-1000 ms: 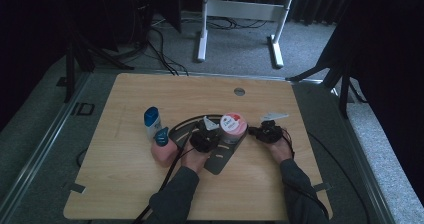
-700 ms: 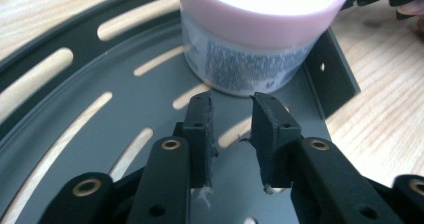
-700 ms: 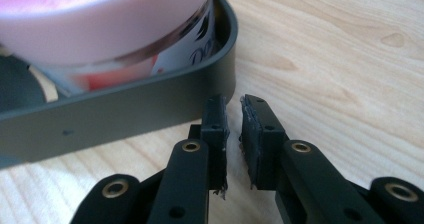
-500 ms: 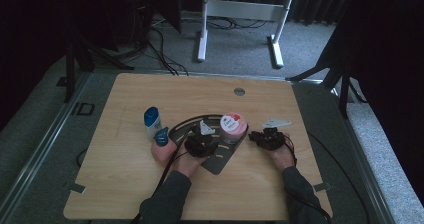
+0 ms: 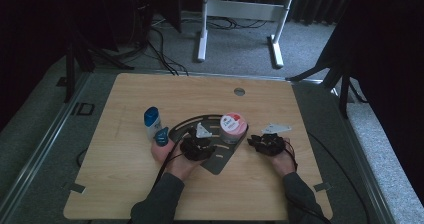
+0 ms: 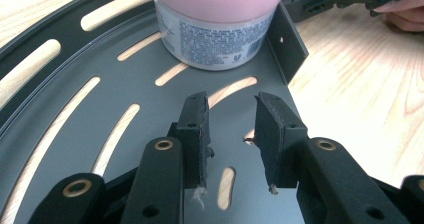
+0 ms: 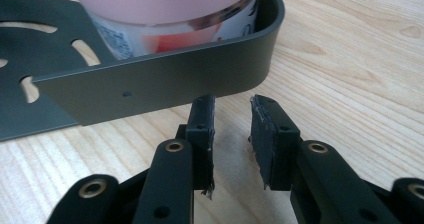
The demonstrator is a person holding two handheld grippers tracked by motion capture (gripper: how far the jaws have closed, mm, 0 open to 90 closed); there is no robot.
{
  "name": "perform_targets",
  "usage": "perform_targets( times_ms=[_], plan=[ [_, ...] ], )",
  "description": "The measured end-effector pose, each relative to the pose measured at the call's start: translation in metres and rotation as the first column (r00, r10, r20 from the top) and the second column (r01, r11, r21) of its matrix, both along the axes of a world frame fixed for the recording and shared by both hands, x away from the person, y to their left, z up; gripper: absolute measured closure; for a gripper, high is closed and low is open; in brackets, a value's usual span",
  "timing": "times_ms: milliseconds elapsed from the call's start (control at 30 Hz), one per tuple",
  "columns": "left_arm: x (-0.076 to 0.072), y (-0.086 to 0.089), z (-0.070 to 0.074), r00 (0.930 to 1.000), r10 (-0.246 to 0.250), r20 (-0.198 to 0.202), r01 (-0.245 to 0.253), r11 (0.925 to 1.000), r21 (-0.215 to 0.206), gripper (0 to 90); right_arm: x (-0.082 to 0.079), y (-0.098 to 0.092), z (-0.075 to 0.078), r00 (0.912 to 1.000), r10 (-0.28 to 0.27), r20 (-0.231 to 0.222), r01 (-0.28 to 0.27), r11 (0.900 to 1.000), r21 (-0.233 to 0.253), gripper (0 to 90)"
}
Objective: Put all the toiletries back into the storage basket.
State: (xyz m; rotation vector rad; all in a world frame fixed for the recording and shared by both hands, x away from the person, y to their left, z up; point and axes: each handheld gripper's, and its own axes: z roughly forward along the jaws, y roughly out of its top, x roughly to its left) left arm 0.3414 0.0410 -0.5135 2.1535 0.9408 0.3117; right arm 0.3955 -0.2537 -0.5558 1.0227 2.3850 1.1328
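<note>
Pink-lidded round plastic jar (image 5: 233, 127) with a white printed label stands upright on the dark grey curved metal tray (image 5: 220, 161) with long slots, close to the tray's raised end wall. That tray lies flat on the light wooden surface (image 5: 125, 184).

My left claw (image 5: 196, 148) hovers over the tray floor, just short of the jar. In the left gripper view its jaws are spread a little apart with nothing between them, and the jar (image 6: 217, 26) sits straight ahead of my left claw (image 6: 231, 119), near but not touching.

My right claw (image 5: 264, 143) is over bare wood just outside the tray, on the jar's other side. In the right gripper view its jaws are likewise parted and empty; my right claw (image 7: 232, 116) points at the tray's upright grey wall (image 7: 165, 84), with the jar (image 7: 165, 14) behind that wall.

To the left of the tray stand a white bottle with a blue cap (image 5: 152, 121) and a small blue object (image 5: 161, 136) beside my left hand.
</note>
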Motion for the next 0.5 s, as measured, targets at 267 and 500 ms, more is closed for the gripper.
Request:
perform_targets(
  times_ms=[267, 500],
  plan=[
    [-0.008, 0.006, 0.004, 0.9982, -0.059, 0.010, 0.059, 0.9982, 0.016, 65.8, -0.006, 0.003, -0.001, 0.9998, 0.015, 0.011, -0.015, 1.000, 0.000, 69.4],
    [-0.012, 0.012, 0.010, 0.9972, -0.075, 0.009, 0.074, 0.9971, 0.019, 63.6, -0.008, 0.005, -0.002, 0.9998, 0.018, 0.009, -0.018, 1.000, -0.004, 68.3]
  ],
)
